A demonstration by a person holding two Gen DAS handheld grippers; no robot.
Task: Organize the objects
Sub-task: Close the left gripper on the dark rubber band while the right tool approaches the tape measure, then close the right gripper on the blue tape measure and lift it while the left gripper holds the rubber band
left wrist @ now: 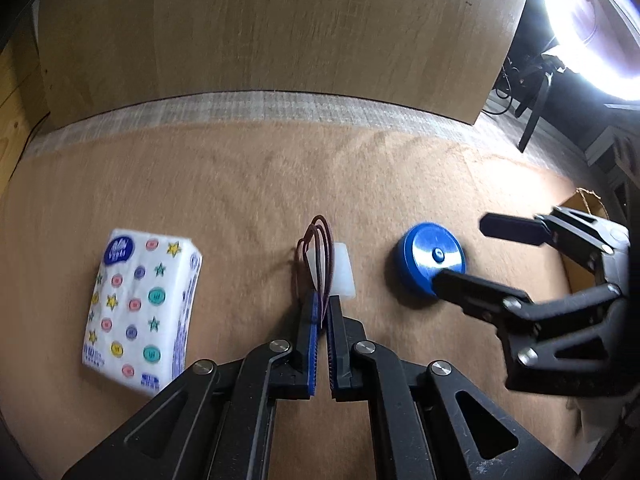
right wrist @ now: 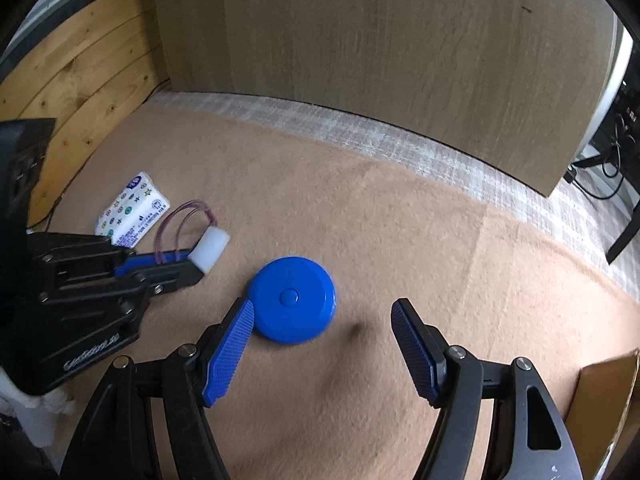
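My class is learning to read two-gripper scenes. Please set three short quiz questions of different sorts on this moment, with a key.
1. True or false: the left gripper is shut on the purple hair ties.
2. Which thing lies nearest the open right gripper? A) tissue pack B) blue round case C) white block
3. Fill in: the blue round case lies flat on the tan ____.

Key: 1 true; 2 B; 3 cloth.
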